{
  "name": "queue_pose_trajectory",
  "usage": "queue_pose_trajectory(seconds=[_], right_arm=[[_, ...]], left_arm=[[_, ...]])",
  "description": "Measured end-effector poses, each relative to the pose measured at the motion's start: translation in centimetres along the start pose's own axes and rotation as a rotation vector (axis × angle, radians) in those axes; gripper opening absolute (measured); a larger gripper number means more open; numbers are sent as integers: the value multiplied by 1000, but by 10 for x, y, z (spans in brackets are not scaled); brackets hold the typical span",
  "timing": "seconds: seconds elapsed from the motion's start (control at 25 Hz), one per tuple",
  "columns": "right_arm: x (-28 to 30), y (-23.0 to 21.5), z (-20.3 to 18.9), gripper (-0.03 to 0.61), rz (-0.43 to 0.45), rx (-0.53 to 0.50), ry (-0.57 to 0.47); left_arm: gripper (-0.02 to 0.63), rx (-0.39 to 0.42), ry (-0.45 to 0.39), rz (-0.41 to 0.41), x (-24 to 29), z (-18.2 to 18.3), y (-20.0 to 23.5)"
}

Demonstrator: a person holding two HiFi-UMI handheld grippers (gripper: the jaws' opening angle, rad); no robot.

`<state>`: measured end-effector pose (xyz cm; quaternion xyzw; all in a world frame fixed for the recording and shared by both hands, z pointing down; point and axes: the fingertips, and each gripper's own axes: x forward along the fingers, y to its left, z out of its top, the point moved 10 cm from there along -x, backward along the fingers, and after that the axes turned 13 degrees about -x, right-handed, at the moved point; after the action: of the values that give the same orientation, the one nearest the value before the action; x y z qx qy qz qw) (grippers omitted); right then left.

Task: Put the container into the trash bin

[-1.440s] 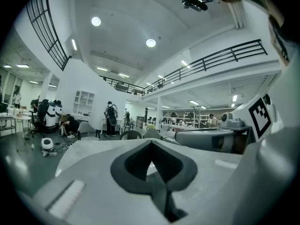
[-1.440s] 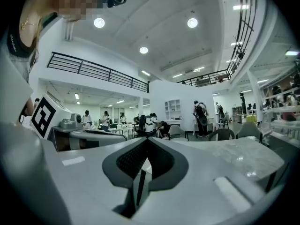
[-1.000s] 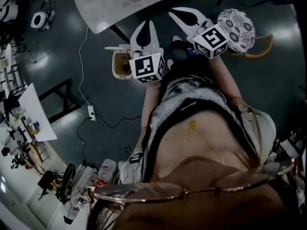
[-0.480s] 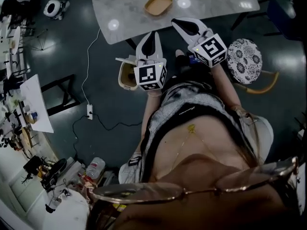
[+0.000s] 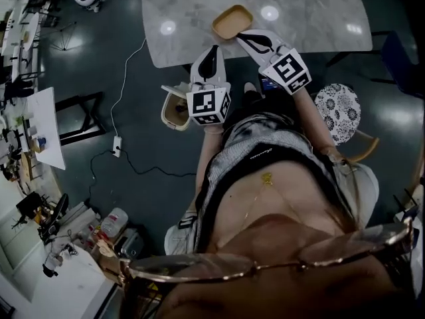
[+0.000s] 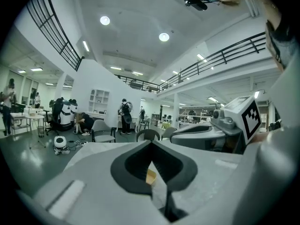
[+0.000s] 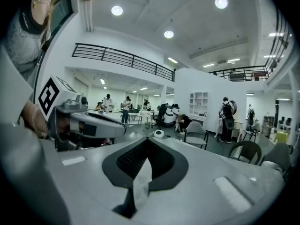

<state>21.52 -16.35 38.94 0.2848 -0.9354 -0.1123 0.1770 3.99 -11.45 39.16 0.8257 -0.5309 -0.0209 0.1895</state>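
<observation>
Nearest us, the left gripper [image 5: 213, 50] and the right gripper [image 5: 243, 37] are both clenched on nothing, tips meeting. We hold them side by side but apart, reaching over the front edge of the marble table [image 5: 312, 12]. Just left of the left gripper, the trash bin [image 5: 174, 111] stands on the floor [image 5: 146, 198] by the table's corner, its lid up. Just past the right gripper's tips, the tan container [image 5: 232, 21] sits near the table's edge, untouched. Open dark floor spreads left of the bin.

Open lab hall: cluttered benches [image 5: 48, 115], mezzanine railings [image 7: 123, 57]
</observation>
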Motion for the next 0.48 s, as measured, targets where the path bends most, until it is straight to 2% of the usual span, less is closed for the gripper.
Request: queue_pose_trajectory(seconds=[0.24, 0.48], right_arm=[[17, -17, -18, 26, 61, -8, 20], [39, -19, -37, 26, 78, 7, 45]], left_arm=[[2, -10, 4, 57, 17, -2, 7], [2, -22, 25, 56, 28, -7, 24]])
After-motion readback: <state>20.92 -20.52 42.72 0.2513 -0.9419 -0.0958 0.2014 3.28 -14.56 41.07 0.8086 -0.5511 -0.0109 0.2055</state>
